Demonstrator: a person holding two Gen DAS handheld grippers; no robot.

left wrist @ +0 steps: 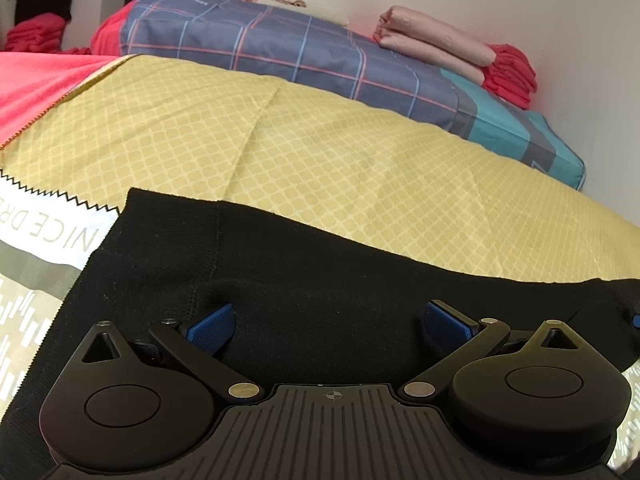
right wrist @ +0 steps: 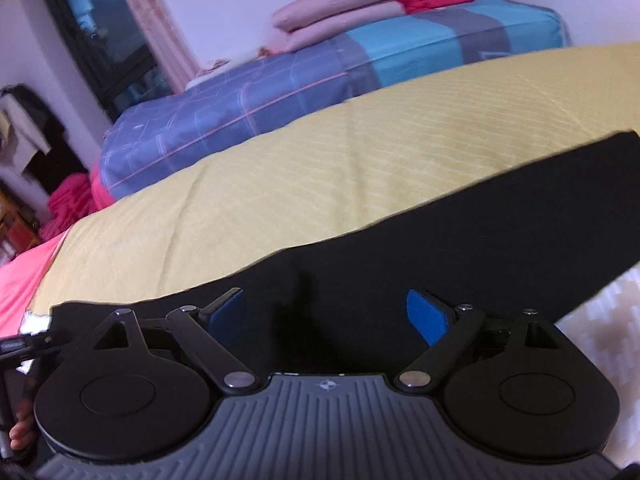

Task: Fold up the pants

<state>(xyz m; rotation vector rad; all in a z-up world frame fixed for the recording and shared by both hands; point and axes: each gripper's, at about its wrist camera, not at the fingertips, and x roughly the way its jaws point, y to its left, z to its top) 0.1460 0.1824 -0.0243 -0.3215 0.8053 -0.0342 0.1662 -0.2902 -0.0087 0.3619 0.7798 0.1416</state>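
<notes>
- Pants (left wrist: 304, 264) lie flat on the bed, along its near edge, a plain black garment of soft knit cloth with no print.
- In the left wrist view a ribbed band runs down the cloth at its left end, set off by a line of stitching (the weave there looks finer and ridged).
- Their far edge is a fairly straight line against the yellow bedcover (left wrist: 320, 152), which has a small lattice pattern and one long crease.
- In the right wrist view the black cloth stretches away as a long strip toward the right edge of the bed, narrowing as it goes and ending in a squared-off edge.
- A shallow fold or hump rises in the cloth between the fingers in each view.
- Left gripper (left wrist: 329, 326) hangs low over the pants with its blue pads (left wrist: 212, 326) spread wide, pressing on nothing.
- Right gripper (right wrist: 326, 316) is likewise spread wide above the black cloth, its pads clear of it (this view is somewhat blurred).
- Beyond the yellow cover, at the far edge of the bed, sits a blue checked quilt (left wrist: 280, 48) with folded pink bedding (left wrist: 432, 40) and red cloth (left wrist: 512, 72) on top.
</notes>
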